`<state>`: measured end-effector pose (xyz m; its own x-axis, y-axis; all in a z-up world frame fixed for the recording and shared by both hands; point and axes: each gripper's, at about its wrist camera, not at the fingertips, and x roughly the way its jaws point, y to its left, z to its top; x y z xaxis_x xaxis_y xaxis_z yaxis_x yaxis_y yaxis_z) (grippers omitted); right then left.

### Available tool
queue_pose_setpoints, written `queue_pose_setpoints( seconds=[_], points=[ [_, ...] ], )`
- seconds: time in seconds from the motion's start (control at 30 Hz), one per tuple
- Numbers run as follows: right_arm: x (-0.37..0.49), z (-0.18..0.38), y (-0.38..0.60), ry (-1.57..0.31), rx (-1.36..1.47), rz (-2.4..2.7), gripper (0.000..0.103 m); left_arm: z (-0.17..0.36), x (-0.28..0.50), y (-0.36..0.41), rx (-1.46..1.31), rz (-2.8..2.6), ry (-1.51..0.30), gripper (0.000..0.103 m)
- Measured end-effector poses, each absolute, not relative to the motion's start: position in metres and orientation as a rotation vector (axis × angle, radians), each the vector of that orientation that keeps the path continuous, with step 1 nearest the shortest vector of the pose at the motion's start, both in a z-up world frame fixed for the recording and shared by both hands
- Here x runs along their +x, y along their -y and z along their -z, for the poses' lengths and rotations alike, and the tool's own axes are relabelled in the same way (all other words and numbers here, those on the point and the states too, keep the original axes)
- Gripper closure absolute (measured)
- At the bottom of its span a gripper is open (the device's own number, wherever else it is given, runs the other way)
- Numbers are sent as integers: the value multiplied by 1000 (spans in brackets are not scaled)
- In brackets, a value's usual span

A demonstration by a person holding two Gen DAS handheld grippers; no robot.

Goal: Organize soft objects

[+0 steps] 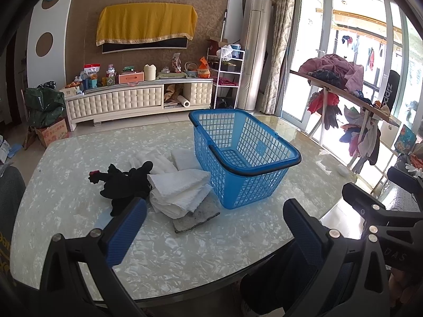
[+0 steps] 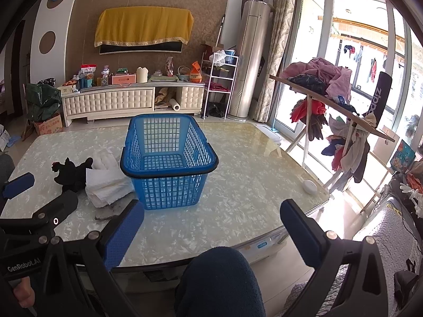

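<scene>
A blue plastic basket [image 1: 246,155] stands empty on the marbled table [image 1: 185,243]; it also shows in the right wrist view [image 2: 169,158]. Left of it lie a black plush toy [image 1: 124,182], a stack of white folded cloths [image 1: 179,192], more white cloth behind [image 1: 156,161] and a grey pad [image 1: 195,219] underneath. The same toy [image 2: 71,171] and cloths [image 2: 105,185] show in the right wrist view. My left gripper [image 1: 214,227] is open and empty, above the near table edge. My right gripper [image 2: 211,227] is open and empty, near the table's front edge.
A small white object [image 2: 309,186] lies near the table's right edge. A rack hung with clothes [image 2: 330,111] stands to the right. A TV cabinet [image 2: 132,100] is behind the table. My knee [image 2: 219,282] is below the table edge.
</scene>
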<state>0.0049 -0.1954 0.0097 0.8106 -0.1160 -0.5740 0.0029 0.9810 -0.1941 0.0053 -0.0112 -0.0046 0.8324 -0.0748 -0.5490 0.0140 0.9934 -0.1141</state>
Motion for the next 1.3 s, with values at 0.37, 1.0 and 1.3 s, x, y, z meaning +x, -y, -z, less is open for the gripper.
queue_pose_setpoints(
  seconds=[0.37,1.0,1.3],
  points=[
    [36,-18,196,-693,-182,-63,0,-10,27,-9,-112,50,-651,0],
    [124,-15,156,-876,-194,-330,0,6,80,-102,-73,-26,-885,0],
    [149,-2,118,-970,-266,-455,0,26,84,-135,-99,-38,-974,0]
  ],
)
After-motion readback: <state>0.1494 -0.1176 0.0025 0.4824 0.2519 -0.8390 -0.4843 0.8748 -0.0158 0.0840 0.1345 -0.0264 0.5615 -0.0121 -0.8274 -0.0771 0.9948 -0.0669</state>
